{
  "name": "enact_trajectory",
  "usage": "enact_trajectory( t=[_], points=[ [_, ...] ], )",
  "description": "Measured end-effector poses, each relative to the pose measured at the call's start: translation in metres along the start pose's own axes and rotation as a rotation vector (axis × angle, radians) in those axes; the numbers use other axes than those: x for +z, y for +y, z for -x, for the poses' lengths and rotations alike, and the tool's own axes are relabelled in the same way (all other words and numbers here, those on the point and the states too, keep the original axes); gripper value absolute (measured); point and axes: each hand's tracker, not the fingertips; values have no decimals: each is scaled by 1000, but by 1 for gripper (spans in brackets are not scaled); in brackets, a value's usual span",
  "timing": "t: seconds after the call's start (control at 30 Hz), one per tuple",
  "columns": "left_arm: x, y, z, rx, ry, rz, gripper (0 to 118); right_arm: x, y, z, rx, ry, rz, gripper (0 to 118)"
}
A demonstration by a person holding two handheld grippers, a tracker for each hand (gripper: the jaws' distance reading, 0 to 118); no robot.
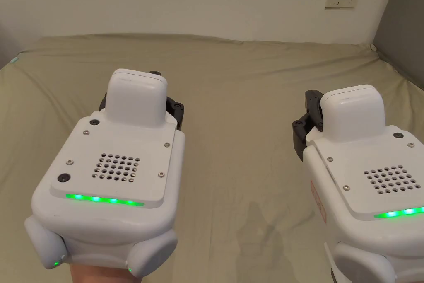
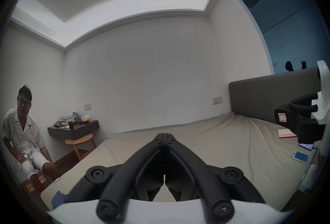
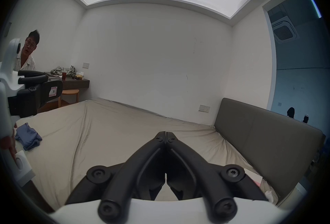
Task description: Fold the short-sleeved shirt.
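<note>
Clearly nothing is folded yet. Both the left gripper (image 2: 164,134) and the right gripper (image 3: 165,132) hang over the bare bed (image 1: 232,89), jaws pressed together and holding nothing. A crumpled blue shirt (image 3: 28,136) lies at the bed's left edge, untouched.

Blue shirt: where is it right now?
The blue shirt lies crumpled on the bed sheet, at the left edge of the right gripper view, just below the left gripper. No gripper touches it.
</note>
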Motion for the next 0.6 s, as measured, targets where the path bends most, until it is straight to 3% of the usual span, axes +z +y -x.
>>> enact_trajectory(
  t=[0.3,0.4,0.47,0.5,0.53,0.57,0.6],
  points=[
    [-1,-3,-1,18,-16,17,0,-1,-1,-5,-6,-16,-4,0],
    [-1,-3,-1,10,-4,12,1,-3,-4,-8,-19,-12,-6,10],
    [-2,-3,-2,-10,1,5,25,-5,-4,-10,-20,-8,0,61],
    [-3,-3,-2,-15,0,11,48,-7,-5,-11,-23,2,11,92],
    [-5,-3,-2,-13,-7,22,85,-6,-5,-10,-26,4,12,118],
    [-6,-4,-2,-5,-9,28,107,0,-5,-7,-34,20,-15,116],
    [-6,-5,-1,3,-10,25,117,-1,-4,-6,-27,1,-4,118]
  ],
)
